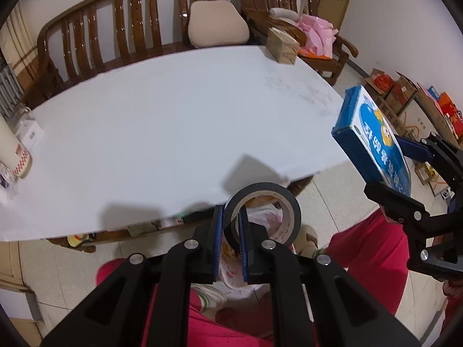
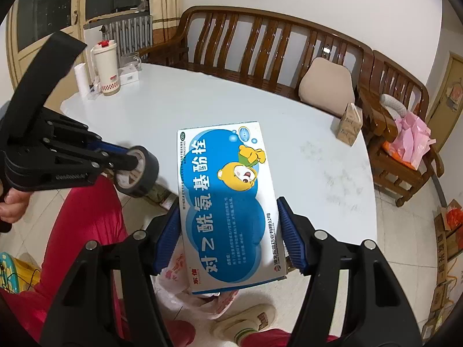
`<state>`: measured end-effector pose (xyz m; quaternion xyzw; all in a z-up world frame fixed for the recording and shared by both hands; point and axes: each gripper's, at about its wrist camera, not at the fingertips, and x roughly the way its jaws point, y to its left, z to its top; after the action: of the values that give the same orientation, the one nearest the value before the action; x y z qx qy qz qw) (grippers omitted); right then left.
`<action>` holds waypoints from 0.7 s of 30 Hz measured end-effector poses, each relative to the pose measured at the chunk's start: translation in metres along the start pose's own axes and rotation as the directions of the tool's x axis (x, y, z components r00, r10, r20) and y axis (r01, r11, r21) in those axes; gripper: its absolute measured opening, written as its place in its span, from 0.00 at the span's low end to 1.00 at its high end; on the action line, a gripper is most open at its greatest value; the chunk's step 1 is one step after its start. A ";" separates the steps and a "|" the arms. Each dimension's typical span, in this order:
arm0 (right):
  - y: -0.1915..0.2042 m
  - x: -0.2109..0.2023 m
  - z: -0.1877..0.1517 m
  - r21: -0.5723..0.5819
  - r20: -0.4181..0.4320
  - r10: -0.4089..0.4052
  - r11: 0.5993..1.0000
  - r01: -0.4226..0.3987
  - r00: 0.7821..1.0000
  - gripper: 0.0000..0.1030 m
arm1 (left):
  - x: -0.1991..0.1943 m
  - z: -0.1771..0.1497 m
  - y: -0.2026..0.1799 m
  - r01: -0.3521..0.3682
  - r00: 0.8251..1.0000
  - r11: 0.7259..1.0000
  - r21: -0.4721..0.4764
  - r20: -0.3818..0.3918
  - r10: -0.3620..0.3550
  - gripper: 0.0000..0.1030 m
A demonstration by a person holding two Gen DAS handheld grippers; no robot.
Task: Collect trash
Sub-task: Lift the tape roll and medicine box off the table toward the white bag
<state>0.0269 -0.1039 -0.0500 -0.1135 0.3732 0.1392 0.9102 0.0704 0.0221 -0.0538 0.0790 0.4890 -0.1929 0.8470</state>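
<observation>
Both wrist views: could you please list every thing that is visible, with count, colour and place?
tape roll: one, black, clamped in left gripper
medicine box: one, blue and white, clamped in right gripper
table: one, white, centre
plastic bag: one, white and pink, on the floor below the grippers
carton: one, tan, table's far right edge
jug: one, cream, table's far left
bench: one, brown wood, behind table
cushion: one, beige, on bench
left gripper: black, blue pads
right gripper: black, blue pads
</observation>
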 end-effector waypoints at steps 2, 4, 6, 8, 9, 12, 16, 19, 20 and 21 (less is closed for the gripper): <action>0.005 -0.002 -0.007 0.002 -0.007 0.003 1.000 -0.003 1.000 0.61 | 0.005 -0.008 -0.003 0.004 1.000 1.000 -0.001 -0.013 -0.004 0.11; 0.010 -0.003 -0.014 -0.001 -0.014 0.004 1.000 -0.004 1.000 0.61 | 0.010 -0.015 -0.006 0.015 1.000 1.000 0.002 -0.026 -0.015 0.11; 0.015 -0.003 -0.020 -0.003 -0.021 0.004 1.000 -0.004 1.000 0.61 | 0.015 -0.022 -0.011 0.012 0.999 1.000 0.013 -0.035 -0.011 0.11; 0.020 -0.002 -0.026 -0.003 -0.034 0.008 1.000 -0.009 0.999 0.61 | 0.019 -0.029 -0.015 0.015 0.999 1.000 0.017 -0.044 -0.014 0.11; 0.021 -0.001 -0.029 -0.001 -0.039 0.010 1.000 -0.010 0.999 0.61 | 0.022 -0.030 -0.016 0.020 0.998 1.000 0.018 -0.051 -0.019 0.11; 0.027 0.001 -0.040 -0.001 -0.055 0.015 1.000 -0.015 0.998 0.61 | 0.029 -0.038 -0.019 0.027 0.997 0.999 0.020 -0.068 -0.026 0.11; 0.030 0.009 -0.052 0.008 -0.077 0.021 1.000 -0.020 0.997 0.61 | 0.043 -0.050 -0.021 0.037 0.995 0.999 0.014 -0.095 -0.036 0.11; 0.031 0.021 -0.065 0.035 -0.108 0.036 0.999 -0.032 0.993 0.61 | 0.057 -0.060 -0.020 0.045 0.991 0.999 0.005 -0.127 -0.044 0.11; 0.032 0.024 -0.069 0.039 -0.115 0.037 0.999 -0.032 0.993 0.61 | 0.062 -0.062 -0.020 0.047 0.990 0.999 0.002 -0.136 -0.047 0.11; 0.032 0.028 -0.074 0.045 -0.125 0.037 0.998 -0.032 0.992 0.61 | 0.067 -0.066 -0.019 0.048 0.988 0.999 -0.001 -0.146 -0.048 0.11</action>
<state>-0.0124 -0.0919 -0.1248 -0.0961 0.4344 0.1397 0.8846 0.0405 0.0092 -0.1439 0.0820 0.5514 -0.2076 0.8038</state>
